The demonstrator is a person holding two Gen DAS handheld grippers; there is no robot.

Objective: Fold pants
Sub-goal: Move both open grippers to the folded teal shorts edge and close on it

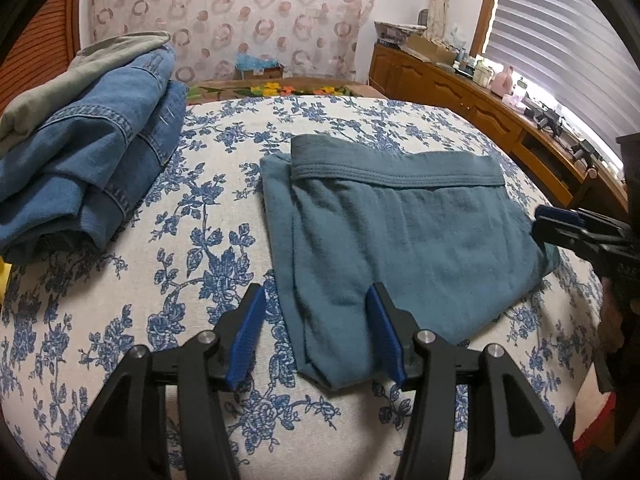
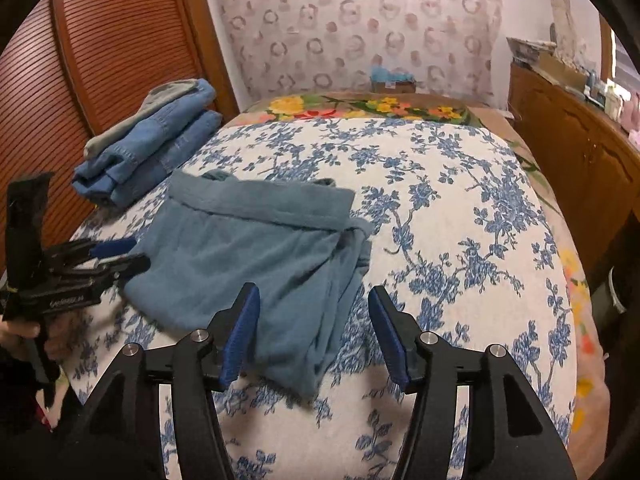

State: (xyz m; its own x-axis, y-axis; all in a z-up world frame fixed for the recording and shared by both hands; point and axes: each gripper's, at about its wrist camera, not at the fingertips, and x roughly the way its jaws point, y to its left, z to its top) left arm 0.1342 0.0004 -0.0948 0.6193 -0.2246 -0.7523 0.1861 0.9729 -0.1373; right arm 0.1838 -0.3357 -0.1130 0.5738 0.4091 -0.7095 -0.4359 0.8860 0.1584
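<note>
Teal pants [image 1: 400,240] lie folded into a flat rectangle on the floral bedspread [image 1: 224,208], waistband at the far edge. They also show in the right wrist view [image 2: 256,256]. My left gripper [image 1: 316,292] is open and empty, its fingers straddling the near left corner of the pants. It also shows at the left of the right wrist view [image 2: 120,256]. My right gripper [image 2: 314,294] is open and empty, over the near right corner of the pants. It shows at the right edge of the left wrist view [image 1: 538,220].
A stack of folded blue jeans [image 1: 92,160] with a grey-green garment [image 1: 68,76] on top lies at the far left of the bed, also in the right wrist view [image 2: 152,140]. A wooden sideboard [image 1: 472,96] with clutter runs along the right. A slatted wooden door [image 2: 104,60] stands left.
</note>
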